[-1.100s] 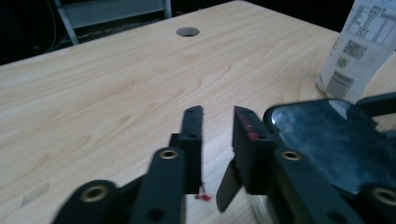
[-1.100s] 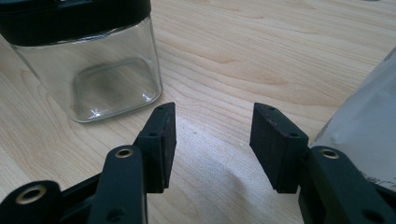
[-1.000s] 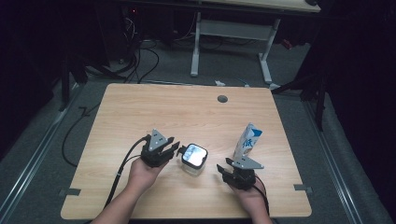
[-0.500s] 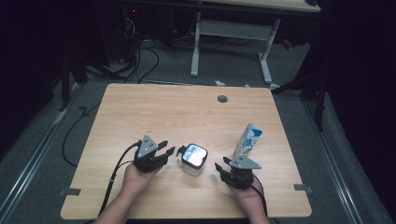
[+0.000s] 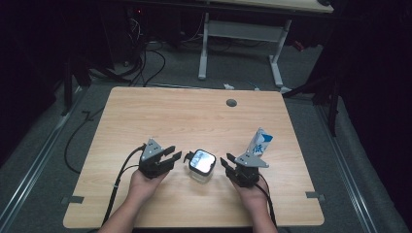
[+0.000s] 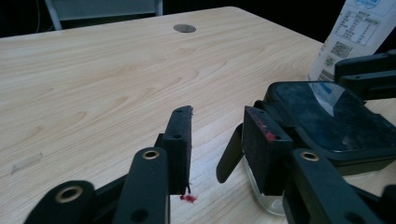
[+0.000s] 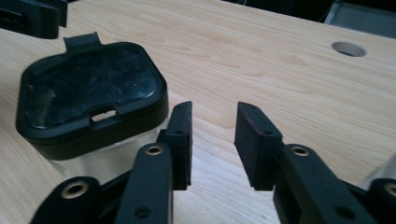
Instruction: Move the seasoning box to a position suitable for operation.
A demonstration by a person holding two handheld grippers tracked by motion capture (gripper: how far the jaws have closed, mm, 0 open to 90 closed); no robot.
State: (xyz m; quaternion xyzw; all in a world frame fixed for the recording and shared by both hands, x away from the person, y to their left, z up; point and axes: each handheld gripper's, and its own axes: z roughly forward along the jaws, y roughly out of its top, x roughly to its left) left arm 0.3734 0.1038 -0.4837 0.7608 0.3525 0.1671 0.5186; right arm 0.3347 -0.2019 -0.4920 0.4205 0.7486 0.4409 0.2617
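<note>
High view: we are looking at a clear container with a black lid (image 5: 201, 164) sitting near the front of the wooden table (image 5: 194, 116). We are holding the left gripper (image 5: 173, 158) just to the container's left, its jaws partly open with nothing between them; one jaw seems to be brushing the lid's latch, though we cannot be sure. We are holding the right gripper (image 5: 226, 164) just to the container's right, its jaws having just been closing, gripping nothing. A milk carton (image 5: 259, 143) is standing behind that gripper, right of the container.
</note>
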